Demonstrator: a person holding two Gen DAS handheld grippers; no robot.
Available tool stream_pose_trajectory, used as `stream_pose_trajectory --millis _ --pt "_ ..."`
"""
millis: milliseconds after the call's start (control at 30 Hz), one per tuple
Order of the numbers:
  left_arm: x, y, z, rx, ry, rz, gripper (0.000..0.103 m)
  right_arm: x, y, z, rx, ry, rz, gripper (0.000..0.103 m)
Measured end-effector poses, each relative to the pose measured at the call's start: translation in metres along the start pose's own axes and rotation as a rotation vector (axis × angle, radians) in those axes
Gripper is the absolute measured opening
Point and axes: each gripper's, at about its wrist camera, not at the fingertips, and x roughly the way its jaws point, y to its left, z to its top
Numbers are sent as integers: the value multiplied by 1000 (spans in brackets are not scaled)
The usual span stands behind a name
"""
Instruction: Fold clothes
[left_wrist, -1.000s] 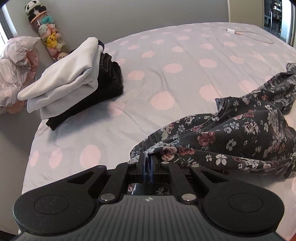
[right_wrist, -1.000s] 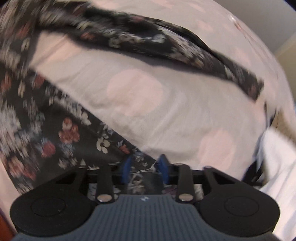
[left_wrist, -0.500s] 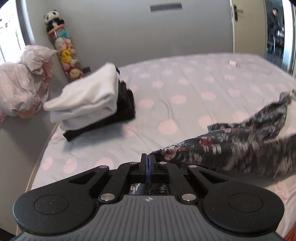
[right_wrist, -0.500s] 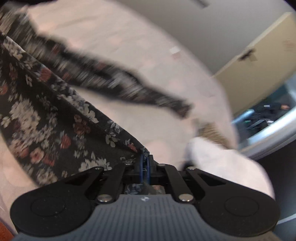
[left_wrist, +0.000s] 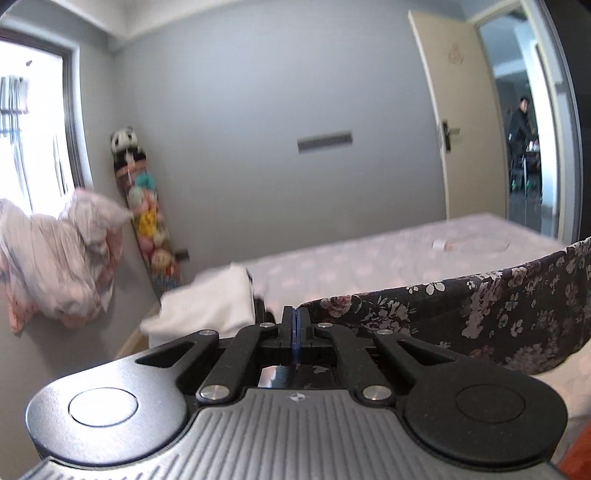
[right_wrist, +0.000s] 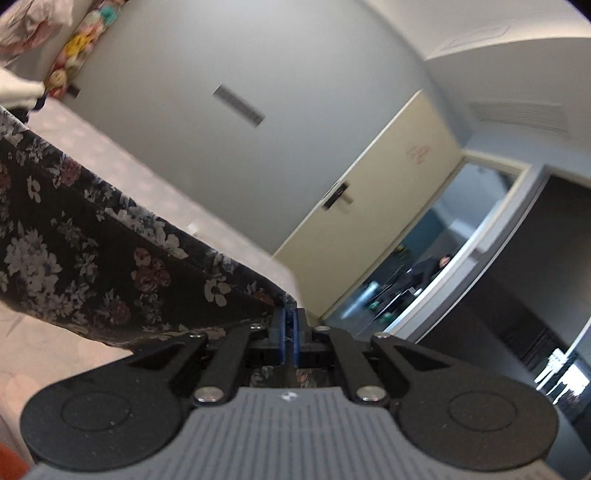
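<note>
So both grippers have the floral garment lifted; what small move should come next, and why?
Probably lower it flat onto the bed. The left gripper and right gripper each pinch a corner of the floral garment, stretched taut above the sheet, so it seems ready to lay down for folding.

Left gripper (left_wrist: 295, 318) pinches floral garment (left_wrist: 480, 314) above bed (left_wrist: 369, 258).

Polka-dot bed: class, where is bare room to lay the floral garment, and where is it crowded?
Free: the pink-dotted bedsheet between the folded white-and-black clothes stack and the white charger cable. Crowded: the corner with that stack. The dark floral garment hangs between left gripper and right gripper.
</note>
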Motion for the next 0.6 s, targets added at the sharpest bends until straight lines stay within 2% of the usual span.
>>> stream_pose_trajectory --millis 167,267,333,433,600 --pt "-66 2 23 37 -142 -5 1 -55 -36 8 0 -50 -56 4" --pt "-91 1 36 77 -163 -20 1 -75 -54 10 12 -57 -56 4" --pt "-90 -1 39 100 -125 -33 1 -78 -59 10 17 -46 -35 4" --pt "-66 -6 30 144 -38 -33 1 -76 -61 9 17 -19 7 4" --pt "-4 -6 2 177 96 10 1 -27 -21 2 -35 66 109 4"
